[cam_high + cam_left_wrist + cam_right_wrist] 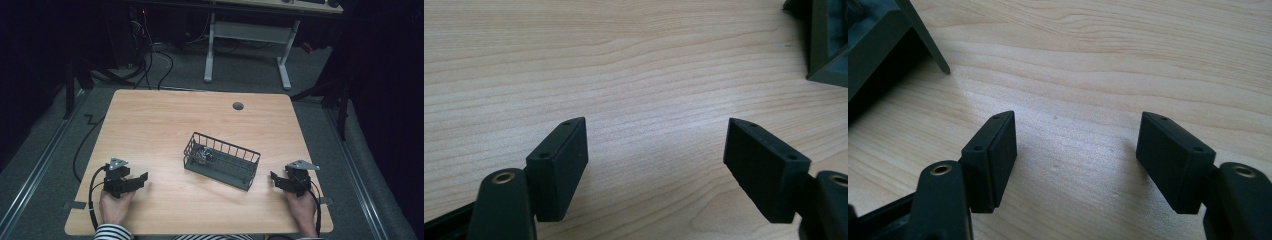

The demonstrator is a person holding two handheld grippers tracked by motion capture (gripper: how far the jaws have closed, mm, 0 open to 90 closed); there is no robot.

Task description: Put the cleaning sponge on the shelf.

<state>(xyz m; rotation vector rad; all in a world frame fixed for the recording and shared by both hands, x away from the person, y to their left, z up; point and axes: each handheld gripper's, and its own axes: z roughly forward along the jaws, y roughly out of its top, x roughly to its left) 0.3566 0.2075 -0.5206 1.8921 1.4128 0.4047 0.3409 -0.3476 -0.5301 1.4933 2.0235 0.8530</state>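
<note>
The pale wooden table top [165,120] has a smooth, faintly sheeny laminate-like finish with fine streaky grain; a small round grey plug [238,106] sits in it near the far edge. The dark grey wire basket [222,161] in the middle looks like painted metal, matt. Inside its left end lies a small crinkled silvery ball [204,155], shiny like foil. The left gripper [142,178] and right gripper [274,177] are matt black plastic, with brass-coloured inserts and grey metal-looking plates. The near-left sleeve [112,232] is striped cloth.
</note>
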